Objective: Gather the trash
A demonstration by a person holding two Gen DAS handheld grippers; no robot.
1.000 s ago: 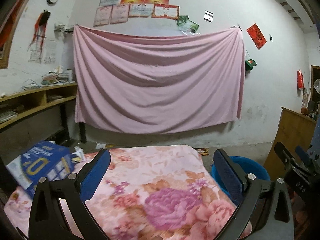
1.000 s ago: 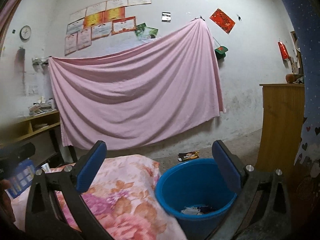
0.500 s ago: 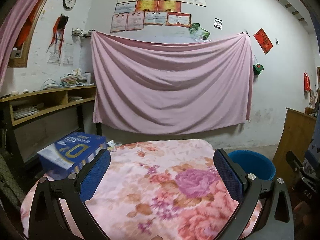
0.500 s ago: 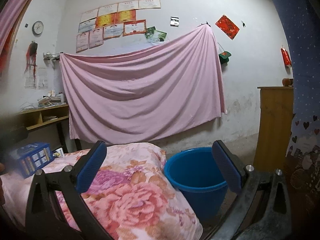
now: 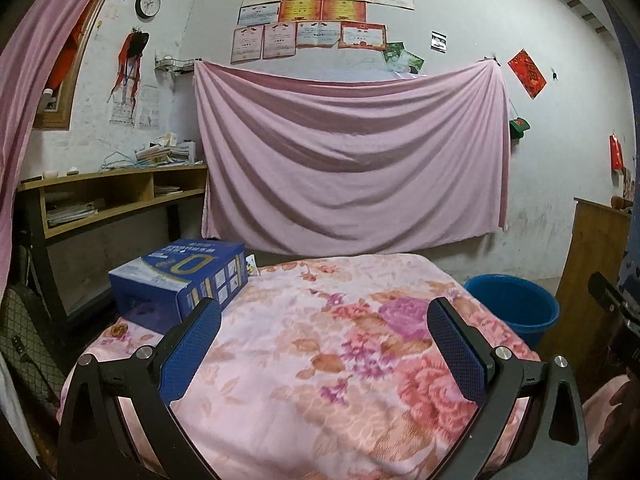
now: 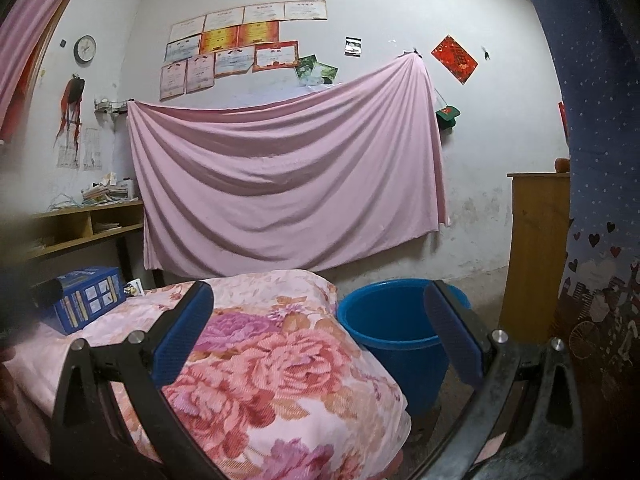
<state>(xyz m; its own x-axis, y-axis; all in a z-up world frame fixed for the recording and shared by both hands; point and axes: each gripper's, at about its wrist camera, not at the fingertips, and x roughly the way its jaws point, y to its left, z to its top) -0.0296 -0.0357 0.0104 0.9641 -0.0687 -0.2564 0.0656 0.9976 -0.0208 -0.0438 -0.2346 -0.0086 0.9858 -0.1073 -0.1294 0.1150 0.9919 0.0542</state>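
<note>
1. Left wrist view: the left gripper (image 5: 324,344) is spread wide and holds nothing, above the floral blanket (image 5: 320,360) on the table.
2. Near the far left corner of the blanket lies a blue box (image 5: 180,280), with a small packet (image 5: 251,266) just beside it.
3. Right wrist view: the right gripper (image 6: 318,332) is also released and empty.
4. Beside the table stands the blue bucket (image 6: 394,324).

Pink sheet (image 5: 352,160) on wall, clock (image 5: 147,4) above wooden shelf (image 5: 116,192).
</note>
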